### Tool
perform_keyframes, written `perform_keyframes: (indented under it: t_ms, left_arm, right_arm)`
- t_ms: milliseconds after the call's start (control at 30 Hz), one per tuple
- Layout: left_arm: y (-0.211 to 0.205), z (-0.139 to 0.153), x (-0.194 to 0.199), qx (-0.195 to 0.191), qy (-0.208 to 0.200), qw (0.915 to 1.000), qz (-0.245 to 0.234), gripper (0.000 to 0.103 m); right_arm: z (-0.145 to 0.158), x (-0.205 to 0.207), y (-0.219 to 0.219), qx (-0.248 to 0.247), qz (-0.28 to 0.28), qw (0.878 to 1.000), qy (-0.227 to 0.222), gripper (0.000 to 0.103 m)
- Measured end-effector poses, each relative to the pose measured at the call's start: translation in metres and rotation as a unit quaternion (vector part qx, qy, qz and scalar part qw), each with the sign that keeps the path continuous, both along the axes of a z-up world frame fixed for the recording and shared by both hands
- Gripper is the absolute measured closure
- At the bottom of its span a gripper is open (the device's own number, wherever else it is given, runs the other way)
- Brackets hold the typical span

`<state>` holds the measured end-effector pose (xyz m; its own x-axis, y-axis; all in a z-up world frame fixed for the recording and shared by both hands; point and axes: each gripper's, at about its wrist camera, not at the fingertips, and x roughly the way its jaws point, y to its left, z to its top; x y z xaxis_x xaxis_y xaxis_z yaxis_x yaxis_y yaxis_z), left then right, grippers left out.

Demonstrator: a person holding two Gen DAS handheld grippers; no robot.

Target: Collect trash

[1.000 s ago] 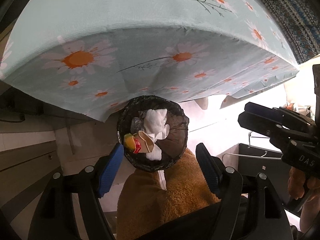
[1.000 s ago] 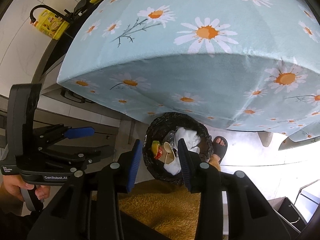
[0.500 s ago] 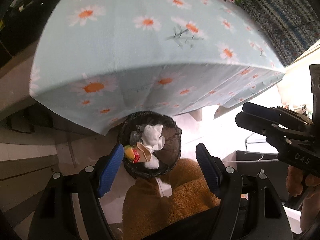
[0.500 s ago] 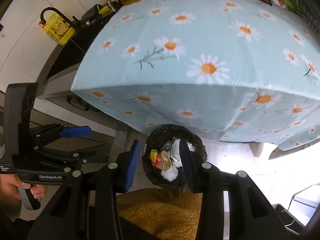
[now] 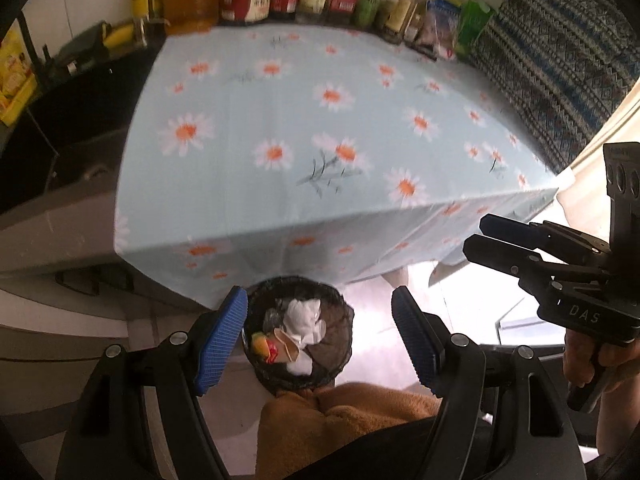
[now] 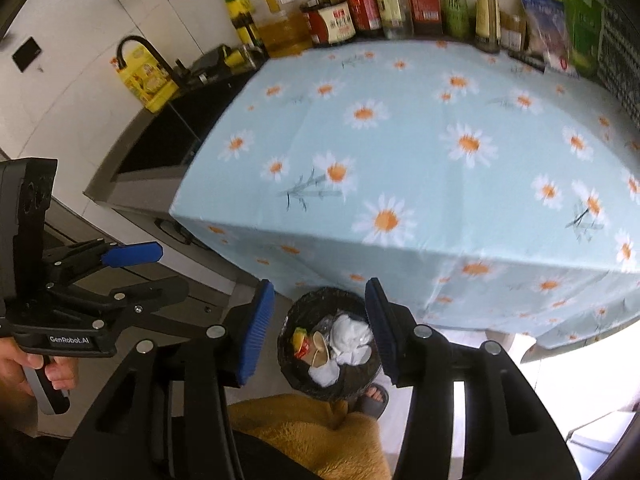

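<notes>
A black-lined trash bin (image 5: 299, 332) stands on the floor by the table's front edge. It holds white crumpled tissues (image 5: 303, 318), a brown paper piece and a yellow-red wrapper (image 5: 264, 346). It also shows in the right wrist view (image 6: 332, 346). My left gripper (image 5: 320, 338) is open and empty, high above the bin. My right gripper (image 6: 318, 332) is open and empty, also above the bin. The table (image 5: 328, 128) has a light blue daisy cloth with no trash visible on it.
Bottles and jars (image 6: 380, 4) line the table's far edge by the wall. A black sink with a tap (image 6: 160, 120) is left of the table. A patterned cloth (image 5: 560, 64) hangs at the right. The person's tan-clad legs (image 5: 340, 420) and a sandalled foot (image 6: 374, 396) are beside the bin.
Both grippers have risen and tilted up, so the table top and the bottles now show. The bin looks smaller. Both grippers stay open.
</notes>
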<state>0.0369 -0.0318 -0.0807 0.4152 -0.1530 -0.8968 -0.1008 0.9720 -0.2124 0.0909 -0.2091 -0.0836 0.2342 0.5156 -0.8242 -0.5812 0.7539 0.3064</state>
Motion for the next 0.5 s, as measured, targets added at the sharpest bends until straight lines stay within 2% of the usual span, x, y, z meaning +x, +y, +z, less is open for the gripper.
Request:
perform_keyframes:
  t_ms: [433,467,500]
  left_arm:
    - [-0.033,0.068,-0.001,0.045,-0.065,0.9968,0.013,0.030]
    - [-0.037,0.074,-0.002,0.050,-0.071,0.9962,0.014,0.028]
    - [-0.040,0.079,-0.003,0.053,-0.076,0.9956,0.016,0.021]
  right_arm:
    - [0.060,0.006,-0.033,0.047,0.015,0.996,-0.070,0.043]
    - [0.065,0.005,-0.035,0.048,0.015,0.996,-0.076,0.042]
    - [0.070,0.005,-0.038,0.050,0.014,0.995,-0.079,0.041]
